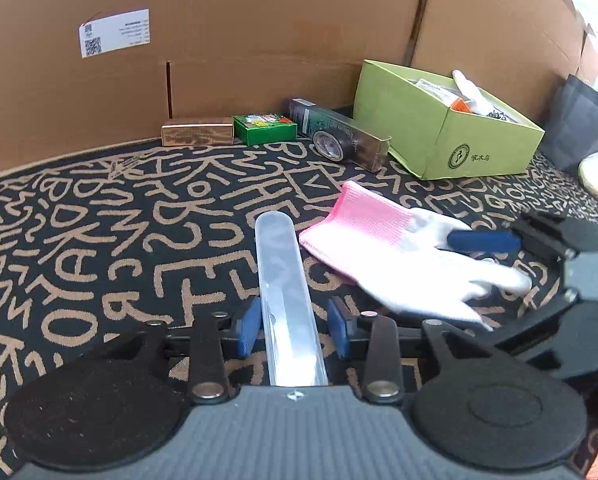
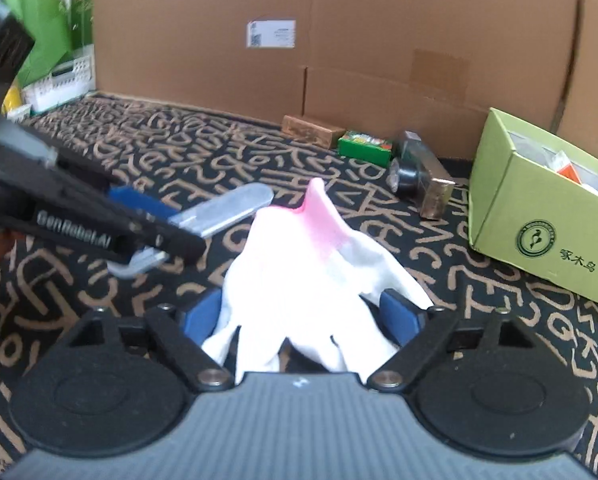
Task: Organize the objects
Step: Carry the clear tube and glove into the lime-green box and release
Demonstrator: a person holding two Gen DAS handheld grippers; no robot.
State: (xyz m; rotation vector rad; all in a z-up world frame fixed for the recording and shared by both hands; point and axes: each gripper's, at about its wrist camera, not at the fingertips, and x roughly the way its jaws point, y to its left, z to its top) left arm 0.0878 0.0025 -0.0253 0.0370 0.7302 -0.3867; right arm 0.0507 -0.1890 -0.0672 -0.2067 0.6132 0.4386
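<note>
A clear plastic case [image 1: 287,280] lies lengthwise between the blue pads of my left gripper [image 1: 295,332]. The pads stand close on either side of it, with a thin dark gap showing at the right pad. A white glove with a pink cuff [image 1: 383,244] lies just right of it on the patterned carpet. In the right wrist view the glove [image 2: 311,276] has its fingers between the wide-apart pads of my right gripper [image 2: 303,316], which is open. My left gripper [image 2: 183,226] reaches in from the left there, around the clear case [image 2: 227,210].
A green cardboard box [image 1: 447,136] holding several items stands at the back right. Along the cardboard wall [image 1: 259,20] sit a gold box [image 1: 197,130], a small green box [image 1: 265,128], a dark long box [image 1: 339,124] and a tape roll [image 1: 329,144]. White baskets [image 2: 59,76] stand far left.
</note>
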